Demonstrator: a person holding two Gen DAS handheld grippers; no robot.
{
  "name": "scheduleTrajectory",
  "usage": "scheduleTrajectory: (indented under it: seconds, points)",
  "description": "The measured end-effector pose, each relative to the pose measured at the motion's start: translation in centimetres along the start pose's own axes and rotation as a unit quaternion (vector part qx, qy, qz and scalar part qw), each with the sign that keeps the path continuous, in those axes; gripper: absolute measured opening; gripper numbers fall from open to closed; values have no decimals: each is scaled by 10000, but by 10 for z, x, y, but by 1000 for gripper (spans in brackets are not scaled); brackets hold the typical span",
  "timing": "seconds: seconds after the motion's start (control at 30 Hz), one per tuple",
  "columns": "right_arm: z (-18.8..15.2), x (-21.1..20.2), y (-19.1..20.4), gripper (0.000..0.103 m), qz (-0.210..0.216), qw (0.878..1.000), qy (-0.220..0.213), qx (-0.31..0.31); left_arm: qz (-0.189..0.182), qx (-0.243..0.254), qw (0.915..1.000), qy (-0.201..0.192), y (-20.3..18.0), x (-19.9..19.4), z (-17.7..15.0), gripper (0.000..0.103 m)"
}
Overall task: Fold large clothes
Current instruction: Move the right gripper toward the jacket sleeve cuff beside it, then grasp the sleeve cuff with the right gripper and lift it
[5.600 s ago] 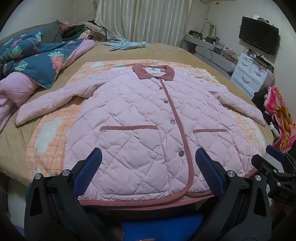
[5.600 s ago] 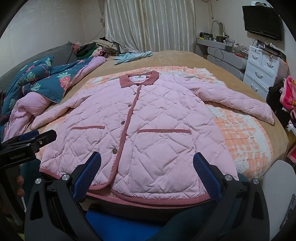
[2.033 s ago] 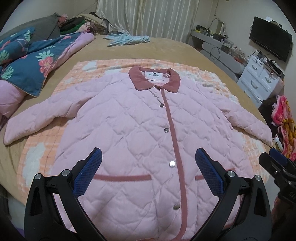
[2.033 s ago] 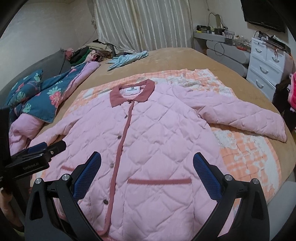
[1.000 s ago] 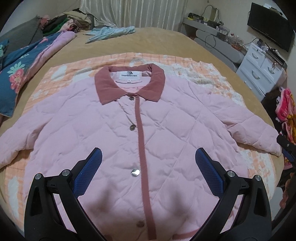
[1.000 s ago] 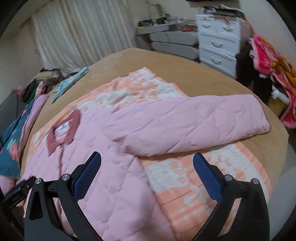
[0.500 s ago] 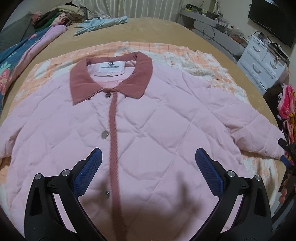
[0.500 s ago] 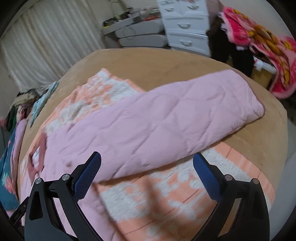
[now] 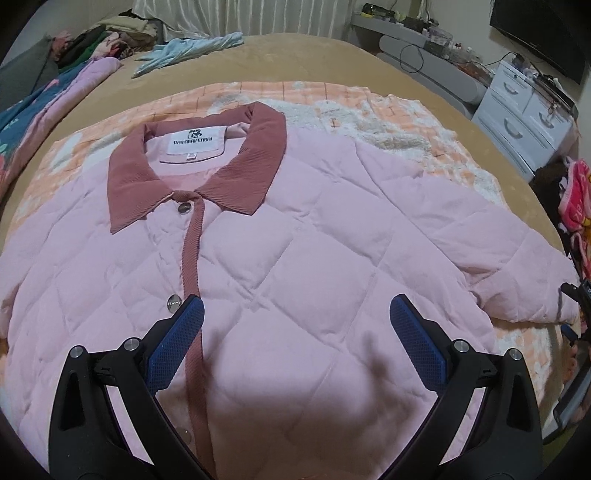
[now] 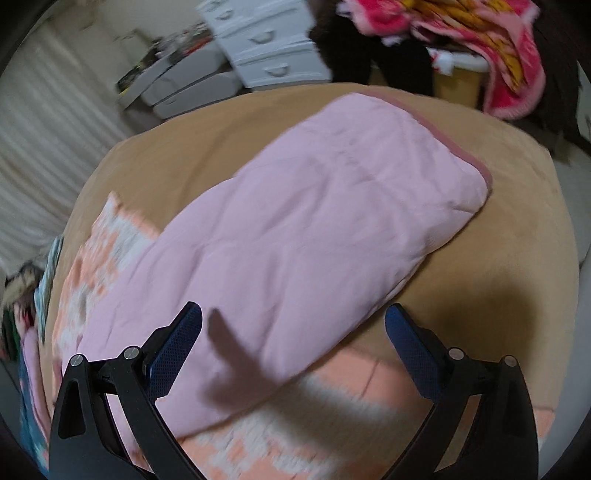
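A pink quilted jacket (image 9: 303, 266) lies flat and buttoned on a bed, with its dusty-red collar (image 9: 236, 173) at the far side. My left gripper (image 9: 295, 332) is open and empty, low over the jacket's chest to the right of the button placket. My right gripper (image 10: 291, 336) is open and empty, just above the jacket's right sleeve (image 10: 314, 221), whose cuff (image 10: 469, 158) points to the bed's edge. The right gripper's tip also shows at the right edge of the left wrist view (image 9: 576, 295).
An orange and white checked blanket (image 9: 369, 107) lies under the jacket on the tan bedspread (image 10: 517, 229). A white dresser (image 9: 524, 110) and a bright pink blanket (image 10: 491, 48) are beside the bed. Piled clothes (image 9: 110, 33) and a light blue garment (image 9: 192, 48) lie at the far side.
My left gripper has moved up the jacket from the hem toward the collar. My right gripper has swung right and dropped close over the right sleeve. Both stayed open.
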State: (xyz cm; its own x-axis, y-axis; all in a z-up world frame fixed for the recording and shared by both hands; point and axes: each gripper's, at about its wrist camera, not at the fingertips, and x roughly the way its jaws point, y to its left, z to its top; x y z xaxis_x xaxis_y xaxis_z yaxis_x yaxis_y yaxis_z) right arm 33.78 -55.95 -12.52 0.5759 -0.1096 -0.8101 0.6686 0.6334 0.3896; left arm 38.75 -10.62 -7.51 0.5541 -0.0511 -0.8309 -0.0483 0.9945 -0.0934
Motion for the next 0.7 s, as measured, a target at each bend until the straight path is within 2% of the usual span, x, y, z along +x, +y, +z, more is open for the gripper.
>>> scheduleTrajectory:
  seconds: [0.23, 0.3, 0.37, 0.4, 0.5, 0.53, 0.57, 0.7]
  points:
    - [29, 16, -30, 99, 248, 9974, -105, 675, 206, -125, 9997, -29, 12, 5, 7, 95]
    - [33, 18, -35, 96, 306, 9961, -200, 808, 218, -153, 9996, -3, 16, 5, 9, 95]
    - [34, 17, -36, 72, 102, 9961, -344, 803, 262, -151, 9995, 19, 20, 3, 11, 95]
    - [35, 18, -37, 67, 100, 9961, -400, 781, 284, -145, 9995, 25, 22, 2, 12, 95]
    - [36, 12, -37, 45, 300, 9958, -467, 732, 314, -132, 9994, 47, 29, -5, 15, 95]
    - [37, 6, -33, 34, 397, 9960, -537, 590, 322, -118, 9994, 33, 30, -7, 15, 95]
    - [38, 0, -26, 28, 450, 9962, -624, 412, 328, -104, 9994, 9, 31, -10, 16, 95]
    - [40, -40, 11, 23, 817, 9917, -949, -304, 309, -76, 9995, -82, 34, -24, 21, 95]
